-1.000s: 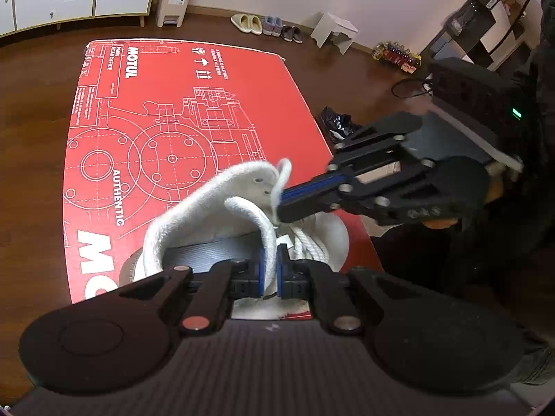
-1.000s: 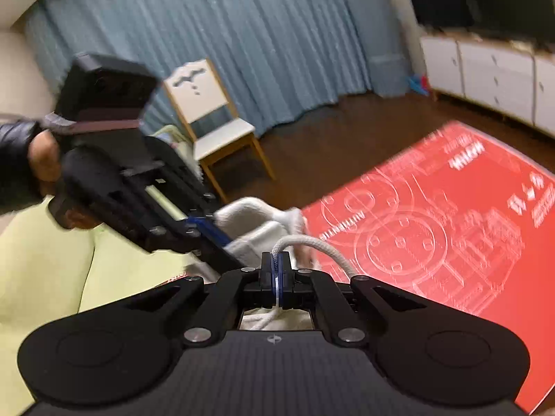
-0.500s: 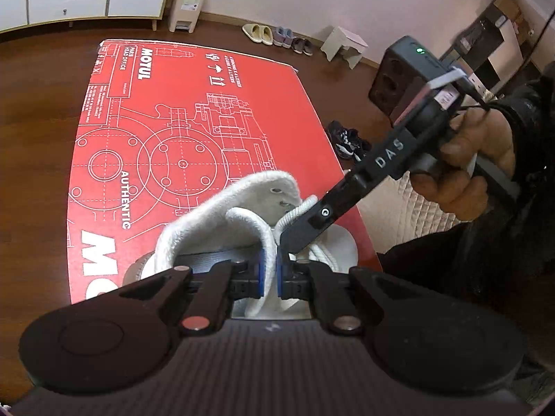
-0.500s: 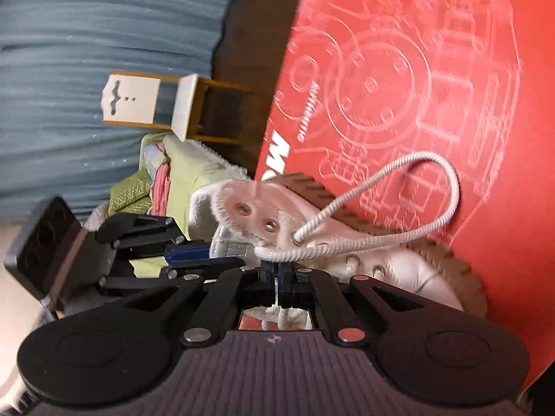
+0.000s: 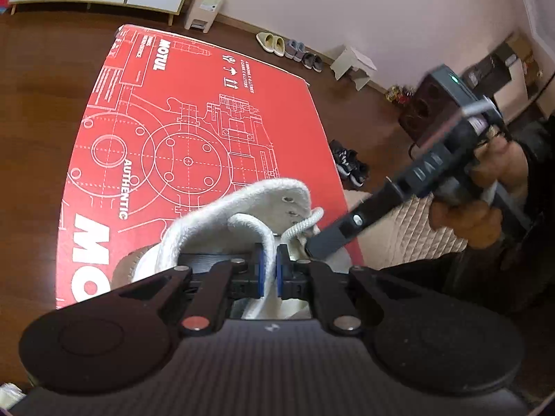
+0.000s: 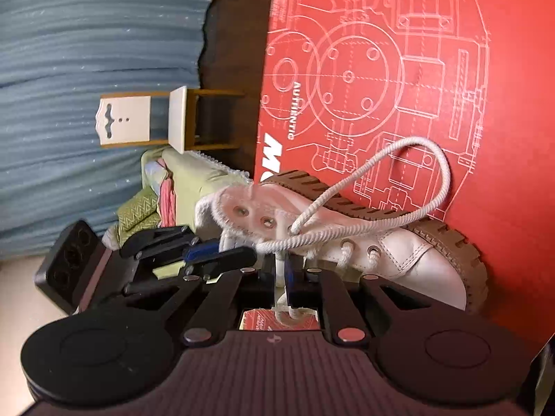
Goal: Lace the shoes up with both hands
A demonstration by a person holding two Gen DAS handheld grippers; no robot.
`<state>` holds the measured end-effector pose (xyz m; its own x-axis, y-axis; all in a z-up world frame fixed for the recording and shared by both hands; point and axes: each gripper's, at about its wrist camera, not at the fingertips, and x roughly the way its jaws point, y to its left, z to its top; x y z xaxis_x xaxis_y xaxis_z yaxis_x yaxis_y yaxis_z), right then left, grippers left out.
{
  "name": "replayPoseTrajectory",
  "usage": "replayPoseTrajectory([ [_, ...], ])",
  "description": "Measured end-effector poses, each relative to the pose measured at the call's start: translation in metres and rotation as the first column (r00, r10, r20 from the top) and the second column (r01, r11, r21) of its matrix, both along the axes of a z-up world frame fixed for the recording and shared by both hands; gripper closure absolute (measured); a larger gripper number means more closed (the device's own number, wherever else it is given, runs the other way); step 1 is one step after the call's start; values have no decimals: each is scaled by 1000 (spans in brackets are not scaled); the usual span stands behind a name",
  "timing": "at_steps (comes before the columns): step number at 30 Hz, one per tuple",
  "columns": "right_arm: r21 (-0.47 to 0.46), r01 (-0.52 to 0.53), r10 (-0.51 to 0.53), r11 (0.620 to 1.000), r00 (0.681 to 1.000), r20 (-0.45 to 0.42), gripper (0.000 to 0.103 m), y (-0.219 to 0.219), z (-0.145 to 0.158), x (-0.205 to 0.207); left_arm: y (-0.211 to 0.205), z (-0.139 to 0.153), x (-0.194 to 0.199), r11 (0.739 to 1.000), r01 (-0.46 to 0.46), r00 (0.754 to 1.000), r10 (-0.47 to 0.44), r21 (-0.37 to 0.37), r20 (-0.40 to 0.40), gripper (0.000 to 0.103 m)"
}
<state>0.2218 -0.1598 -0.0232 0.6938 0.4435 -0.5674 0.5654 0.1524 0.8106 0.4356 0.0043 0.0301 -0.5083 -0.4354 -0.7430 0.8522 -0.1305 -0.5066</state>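
Shoe [image 5: 242, 208], white with a brown lugged sole, lies on the red mat [image 5: 194, 104]. At left, the left gripper [image 5: 269, 270] is clamped on the shoe's fleecy collar. At right, the right gripper [image 6: 280, 277] pinches the white lace [image 6: 399, 187], which loops out from an eyelet.

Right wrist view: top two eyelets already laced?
No: the two eyelets nearest the collar of the shoe are bare holes, and the lace loops out of the third one down.
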Motion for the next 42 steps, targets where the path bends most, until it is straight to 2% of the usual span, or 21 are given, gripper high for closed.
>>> replayPoseTrajectory([
  [3, -47, -59, 60, 997, 998, 20, 88, 10, 8, 5, 0, -2, 1, 1000, -2, 1000, 2, -2, -13, 99],
  [8, -169, -134, 135, 977, 991, -9, 88, 24, 19, 15, -5, -5, -2, 1000, 13, 1000, -13, 8, -8, 99],
  [12, -245, -176, 176, 953, 984, -22, 88, 34, 26, 23, -3, -6, 3, 1000, -20, 999, 21, 13, -50, 99],
  [16, -257, -197, 181, 946, 980, -84, 89, 40, 27, 28, -1, -6, 4, 999, -41, 997, 42, 9, -64, 99],
  [21, -280, -201, 159, 939, 973, -165, 98, 43, 31, 29, -1, -6, 3, 998, -56, 996, 56, 7, -64, 99],
  [23, -306, -194, 144, 932, 973, -179, 96, 45, 34, 29, -1, -7, 3, 998, -60, 996, 61, 6, -62, 99],
  [30, -305, -161, 115, 939, 980, -161, 89, 50, 36, 23, 0, -6, 2, 998, -65, 996, 65, 1, -61, 99],
  [36, -190, -64, 24, 980, 979, -204, 88, 41, 27, 25, 0, -4, -2, 997, -74, 996, 74, 16, -51, 99],
  [42, -229, -96, 34, 969, 965, -261, 90, 46, 30, 36, 1, -2, -7, 997, -75, 997, 76, 20, -30, 99],
])
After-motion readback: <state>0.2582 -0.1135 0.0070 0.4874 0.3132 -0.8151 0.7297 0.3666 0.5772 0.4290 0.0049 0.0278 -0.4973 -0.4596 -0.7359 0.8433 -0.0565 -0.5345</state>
